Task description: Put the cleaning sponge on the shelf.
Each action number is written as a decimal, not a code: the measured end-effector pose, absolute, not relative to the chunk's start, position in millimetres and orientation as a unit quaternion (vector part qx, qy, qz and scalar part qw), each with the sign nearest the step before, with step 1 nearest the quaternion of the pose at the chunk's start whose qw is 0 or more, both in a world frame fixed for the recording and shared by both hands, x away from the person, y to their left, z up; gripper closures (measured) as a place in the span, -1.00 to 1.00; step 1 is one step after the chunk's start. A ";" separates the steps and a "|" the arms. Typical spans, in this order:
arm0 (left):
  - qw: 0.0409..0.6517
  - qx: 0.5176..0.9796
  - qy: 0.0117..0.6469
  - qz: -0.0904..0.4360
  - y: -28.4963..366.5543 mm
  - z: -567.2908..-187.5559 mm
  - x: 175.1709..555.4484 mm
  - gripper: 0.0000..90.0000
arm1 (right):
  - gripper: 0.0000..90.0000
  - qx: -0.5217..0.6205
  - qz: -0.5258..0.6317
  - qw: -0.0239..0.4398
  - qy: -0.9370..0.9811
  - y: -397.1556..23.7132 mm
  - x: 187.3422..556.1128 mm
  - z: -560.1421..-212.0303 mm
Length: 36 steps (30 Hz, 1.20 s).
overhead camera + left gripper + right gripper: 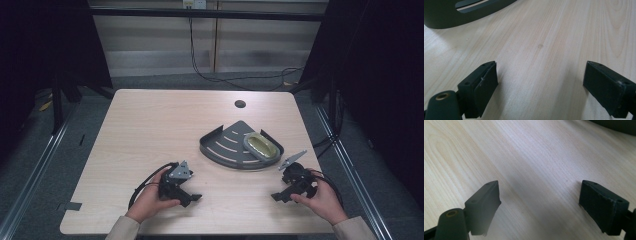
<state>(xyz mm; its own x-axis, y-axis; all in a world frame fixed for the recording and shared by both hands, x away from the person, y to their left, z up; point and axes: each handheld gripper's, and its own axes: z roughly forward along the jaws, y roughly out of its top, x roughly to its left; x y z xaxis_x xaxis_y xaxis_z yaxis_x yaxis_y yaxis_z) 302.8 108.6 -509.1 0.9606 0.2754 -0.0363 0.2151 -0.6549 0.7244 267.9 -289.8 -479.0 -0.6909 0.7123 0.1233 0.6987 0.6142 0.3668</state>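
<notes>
A dark grey fan-shaped rack (225, 145) with slots in its floor lies on the wooden table (150, 125), right of centre. A yellowish oval object (261, 145) with a pale rim rests in its right corner. My left gripper (191, 198) rests on the table near the front edge, left of the rack, held by a hand. Its jaws stand wide apart over bare wood (540, 75), and the rack's wall (449, 17) shows at the upper left. My right gripper (278, 196) lies right of it, below the rack, open over bare wood (539, 195).
A round cable hole (240, 104) sits near the table's far edge. Black cables (235, 77) run across the floor behind the table. Metal rails flank the table on both sides. A dark rim (616, 125) crosses the upper right corner of the right gripper view.
</notes>
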 end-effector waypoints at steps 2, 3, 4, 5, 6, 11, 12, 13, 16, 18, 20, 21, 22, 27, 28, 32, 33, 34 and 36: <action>0.393 0.909 0.135 0.039 108.6 -509.1 302.8 -0.74 | -0.65 0.392 0.204 0.023 0.897 -291.0 265.5 -479.9; 0.393 0.909 0.135 0.038 108.6 -509.1 302.8 -0.74 | -0.66 0.387 0.209 0.026 0.898 -291.6 264.3 -480.7; 0.393 0.909 0.135 0.038 108.6 -509.1 302.8 -0.74 | -0.66 0.384 0.211 0.030 0.899 -292.1 263.2 -481.3; 0.393 0.909 0.135 0.038 108.6 -509.1 302.8 -0.74 | -0.67 0.383 0.215 0.036 0.898 -292.1 260.8 -482.2; 0.393 0.909 0.135 0.038 108.6 -509.1 302.8 -0.74 | -0.67 0.380 0.214 0.039 0.899 -292.5 259.5 -482.7; 0.394 0.908 0.135 0.038 108.6 -509.3 302.8 -0.74 | -0.69 0.370 0.228 0.061 0.899 -294.0 252.8 -485.9; 0.393 0.909 0.135 0.039 108.6 -509.1 302.8 -0.74 | -0.69 0.365 0.233 0.067 0.899 -294.7 251.8 -487.0; 0.393 0.909 0.135 0.038 108.6 -509.2 302.8 -0.74 | -0.69 0.364 0.238 0.072 0.898 -295.1 250.6 -488.0; 0.394 0.908 0.135 0.038 108.5 -509.4 302.8 -0.74 | -0.70 0.361 0.250 0.079 0.895 -297.1 247.2 -490.0; 0.394 0.908 0.135 0.038 108.5 -509.3 302.8 -0.74 | -0.70 0.362 0.255 0.082 0.893 -298.3 246.1 -490.7; 0.393 0.909 0.135 0.038 108.6 -509.1 302.8 -0.74 | -0.70 0.361 0.263 0.087 0.891 -299.1 245.2 -491.9; 0.391 0.909 0.135 0.039 108.7 -508.9 302.8 -0.74 | -0.71 0.359 0.264 0.091 0.891 -299.5 245.1 -492.1; 0.392 0.909 0.135 0.039 108.6 -509.1 302.8 -0.74 | -0.71 0.360 0.267 0.090 0.889 -299.7 244.4 -492.6; 0.393 0.909 0.135 0.039 108.6 -509.2 302.8 -0.74 | -0.72 0.364 0.285 0.099 0.881 -301.6 241.4 -495.3; 0.394 0.908 0.135 0.038 108.5 -509.4 302.8 -0.74 | -0.73 0.363 0.287 0.100 0.881 -302.3 241.0 -495.6; 0.393 0.909 0.135 0.038 108.6 -509.2 302.8 -0.74 | -0.72 0.365 0.309 0.111 0.871 -306.1 236.5 -499.2; 0.392 0.909 0.135 0.039 108.6 -509.0 302.8 -0.74 | -0.73 0.363 0.314 0.113 0.870 -306.9 235.9 -500.1; 0.393 0.909 0.135 0.038 108.6 -509.1 302.8 -0.74 | -0.73 0.363 0.316 0.114 0.869 -307.2 235.6 -500.6; 0.393 0.909 0.135 0.038 108.6 -509.2 302.8 -0.74 | -0.73 0.363 0.322 0.116 0.867 -308.0 234.4 -501.5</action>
